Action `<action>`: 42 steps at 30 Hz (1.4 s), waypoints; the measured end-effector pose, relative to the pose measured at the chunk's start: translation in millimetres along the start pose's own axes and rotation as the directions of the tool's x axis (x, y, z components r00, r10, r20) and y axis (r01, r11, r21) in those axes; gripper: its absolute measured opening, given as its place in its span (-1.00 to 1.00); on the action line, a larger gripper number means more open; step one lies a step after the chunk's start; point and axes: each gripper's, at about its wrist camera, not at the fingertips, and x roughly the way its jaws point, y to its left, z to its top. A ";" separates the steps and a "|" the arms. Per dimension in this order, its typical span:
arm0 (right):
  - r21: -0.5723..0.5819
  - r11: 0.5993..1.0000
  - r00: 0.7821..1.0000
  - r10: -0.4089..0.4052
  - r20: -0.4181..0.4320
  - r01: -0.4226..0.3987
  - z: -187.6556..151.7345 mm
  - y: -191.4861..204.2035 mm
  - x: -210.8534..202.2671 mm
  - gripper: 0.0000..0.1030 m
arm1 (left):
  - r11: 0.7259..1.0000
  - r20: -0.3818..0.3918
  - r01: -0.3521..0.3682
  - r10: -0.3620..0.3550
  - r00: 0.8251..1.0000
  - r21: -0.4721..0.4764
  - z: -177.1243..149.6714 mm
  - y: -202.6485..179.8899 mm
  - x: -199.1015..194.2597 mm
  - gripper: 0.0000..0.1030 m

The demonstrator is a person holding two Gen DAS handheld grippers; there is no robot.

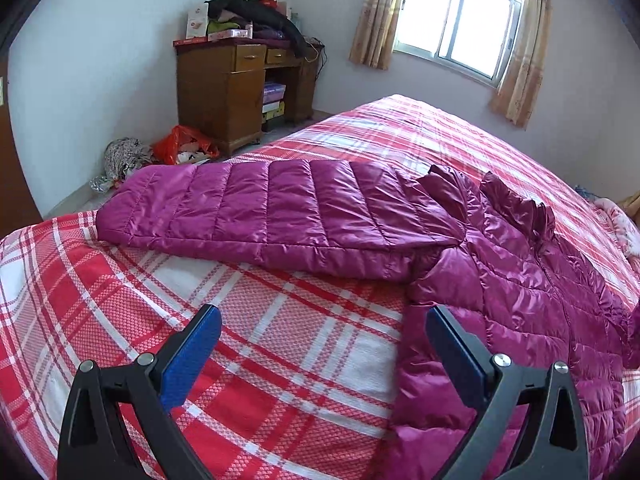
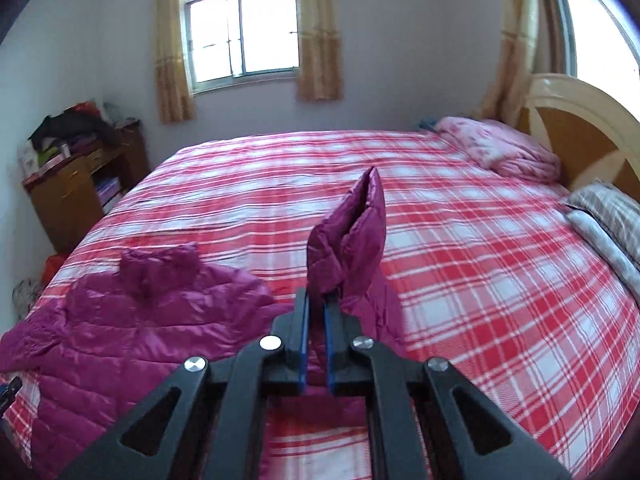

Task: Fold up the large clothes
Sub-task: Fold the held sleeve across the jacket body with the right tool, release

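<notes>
A magenta quilted down jacket [image 1: 512, 280] lies on the red plaid bed [image 1: 280, 352]. One sleeve [image 1: 260, 212] stretches out flat to the left. My left gripper [image 1: 324, 320] is open and empty, hovering over the bedcover just left of the jacket's body. In the right wrist view the jacket body [image 2: 132, 320] lies at the lower left. My right gripper [image 2: 318, 300] is shut on the other sleeve's cuff [image 2: 352, 236], which sticks up above the jaws, lifted off the bed.
A wooden desk [image 1: 236, 92] piled with clothes and boxes stands by the far wall, with a red bag [image 1: 184, 144] on the floor. Pink folded bedding [image 2: 504, 152], a pillow [image 2: 608, 216] and the headboard [image 2: 580, 128] are at the right.
</notes>
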 end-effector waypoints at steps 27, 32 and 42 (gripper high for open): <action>-0.096 0.861 0.835 0.448 -0.321 -0.499 -100.4 270.5 130.3 0.12 | 0.999 0.047 0.003 -0.005 0.999 0.043 -5.6 -2.6 2.2 0.98; 0.009 0.860 0.851 0.505 -0.145 -0.510 -76.6 229.8 101.7 -0.19 | 1.000 0.038 0.008 -0.009 0.999 0.021 -4.9 1.3 3.7 0.98; -0.035 0.910 0.863 0.379 -0.335 -0.413 -96.9 259.0 157.7 -0.63 | 0.999 0.046 -0.003 0.000 0.999 0.051 -5.9 -5.2 3.2 0.98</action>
